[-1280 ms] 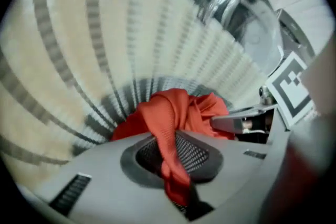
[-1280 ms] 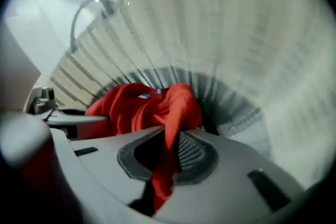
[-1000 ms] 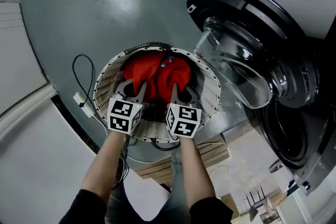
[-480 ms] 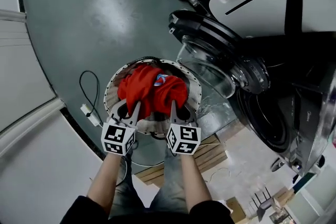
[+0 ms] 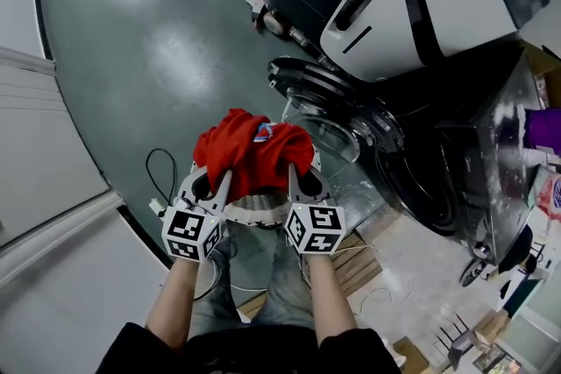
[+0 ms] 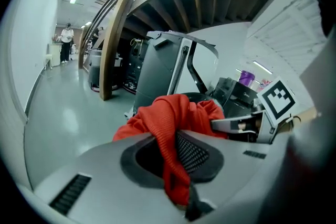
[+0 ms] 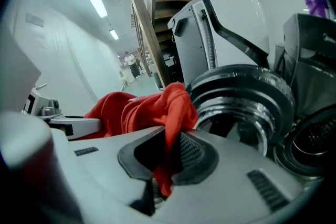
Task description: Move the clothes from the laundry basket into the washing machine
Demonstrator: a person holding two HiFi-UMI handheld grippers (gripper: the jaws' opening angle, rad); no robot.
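Observation:
A red knitted garment (image 5: 252,156) hangs bunched between my two grippers, lifted above the white laundry basket (image 5: 254,210), which it mostly hides. My left gripper (image 5: 219,181) is shut on the garment's left side; red cloth (image 6: 170,139) is pinched between its jaws. My right gripper (image 5: 294,179) is shut on the right side, with cloth (image 7: 170,128) caught in its jaws. The washing machine (image 5: 412,4) stands at the upper right, its round glass door (image 5: 337,114) swung open beside the dark drum opening (image 5: 421,179).
A white cable with a plug (image 5: 159,204) lies on the grey floor left of the basket. A wooden pallet (image 5: 351,254) and clutter (image 5: 456,337) lie at the lower right. A person (image 6: 66,42) stands far down the corridor. White wall panels (image 5: 44,153) run along the left.
Both grippers have risen together with the red garment, out of the basket. The head view has tilted up, so the whole washing machine now shows.

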